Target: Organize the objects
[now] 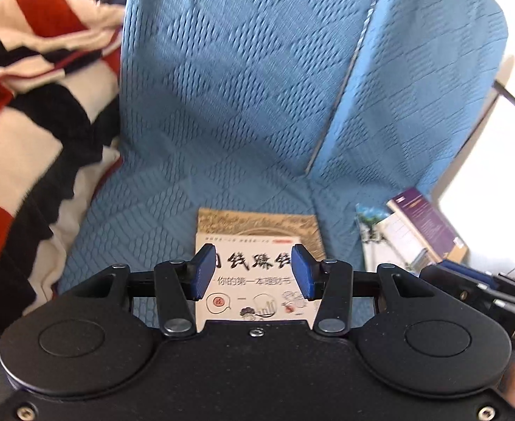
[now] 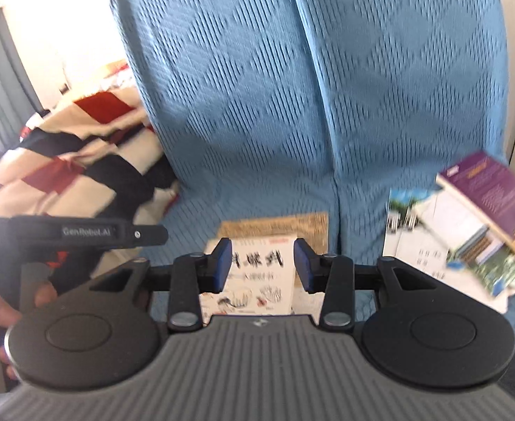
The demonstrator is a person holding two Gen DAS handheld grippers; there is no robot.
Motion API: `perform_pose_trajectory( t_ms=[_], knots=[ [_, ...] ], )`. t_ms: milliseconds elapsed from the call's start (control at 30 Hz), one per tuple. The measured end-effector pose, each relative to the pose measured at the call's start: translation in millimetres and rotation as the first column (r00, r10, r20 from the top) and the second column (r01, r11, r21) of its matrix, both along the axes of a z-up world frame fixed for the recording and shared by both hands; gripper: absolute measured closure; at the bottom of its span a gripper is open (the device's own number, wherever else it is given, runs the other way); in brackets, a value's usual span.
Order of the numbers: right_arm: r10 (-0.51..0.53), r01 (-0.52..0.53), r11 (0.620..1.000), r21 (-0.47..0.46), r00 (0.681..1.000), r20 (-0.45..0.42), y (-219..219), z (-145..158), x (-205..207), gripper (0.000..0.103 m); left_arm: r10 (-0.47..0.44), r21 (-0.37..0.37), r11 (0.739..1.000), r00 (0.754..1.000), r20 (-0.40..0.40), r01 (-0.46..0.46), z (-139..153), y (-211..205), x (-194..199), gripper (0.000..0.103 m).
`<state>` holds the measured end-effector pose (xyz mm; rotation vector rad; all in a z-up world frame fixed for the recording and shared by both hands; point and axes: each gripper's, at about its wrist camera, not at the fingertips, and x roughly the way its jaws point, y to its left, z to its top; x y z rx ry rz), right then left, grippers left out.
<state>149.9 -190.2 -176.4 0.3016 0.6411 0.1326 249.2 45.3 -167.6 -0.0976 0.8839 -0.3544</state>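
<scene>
Here both tongs stand parted and empty: the left tongs [image 1: 253,270] and the right tongs [image 2: 261,263] hover above a white-covered book [image 1: 257,273] lying flat on the blue sofa seat [image 1: 145,231]. Other books [image 2: 468,224] lie well to its right, a striped blanket [image 1: 29,122] to its left.

Blue quilted sofa [image 1: 243,105] — striped blanket [image 1: 29,112] beside it.

A sofa [image 1: 243,112] in a blue quilted cover carries a white-and-tan book [image 1: 257,242] flat on its seat. Well apart to the right lie a brochure [image 1: 387,242] and a purple book [image 1: 429,224], overlapping. A red, white and black blanket [image 1: 36,133] is heaped at the left.
</scene>
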Motion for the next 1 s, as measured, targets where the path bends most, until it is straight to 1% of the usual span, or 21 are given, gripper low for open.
perform_pose_trajectory(
  t_ms=[167, 333, 567, 700, 833, 1000],
  knots=[
    [-0.003, 0.002, 0.999, 0.036, 0.999, 0.035, -6.5, 22.6, -22.3, 0.061, -0.014, -0.017, 1.000, 0.999, 0.047, 0.015, 28.0, -0.5, -25.1, 0.058],
    [-0.019, 0.017, 0.998, 0.054, 0.999, 0.034, -10.8, 28.0, -46.1, 0.061, -0.003, -0.022, 1.000, 0.997, 0.080, 0.005, 45.0, 2.2, -51.3, 0.058],
    [-0.048, 0.048, 0.999, 0.004, 0.999, 0.003, -14.7, 29.2, -78.9, 0.061, 0.009, -0.035, 0.999, 0.998, 0.069, -0.007, 51.0, 5.1, -78.1, 0.057],
    [-0.060, 0.060, 0.998, 0.003, 0.998, -0.010, -18.0, 30.6, -90.2, 0.061, 0.019, -0.038, 0.999, 0.998, 0.068, -0.017, 52.5, 6.0, -92.1, 0.057],
    [-0.055, 0.055, 0.998, -0.013, 0.998, -0.005, -19.3, 35.1, -100.1, 0.061, 0.012, -0.039, 0.999, 0.997, 0.082, -0.009, 59.2, 3.4, -107.5, 0.055],
    [-0.016, 0.015, 0.999, -0.045, 1.000, -0.006, -18.6, 37.4, -112.5, 0.060, 0.010, -0.050, 0.999, 0.998, 0.069, -0.007, 63.8, -0.6, -120.6, 0.055]
  ],
)
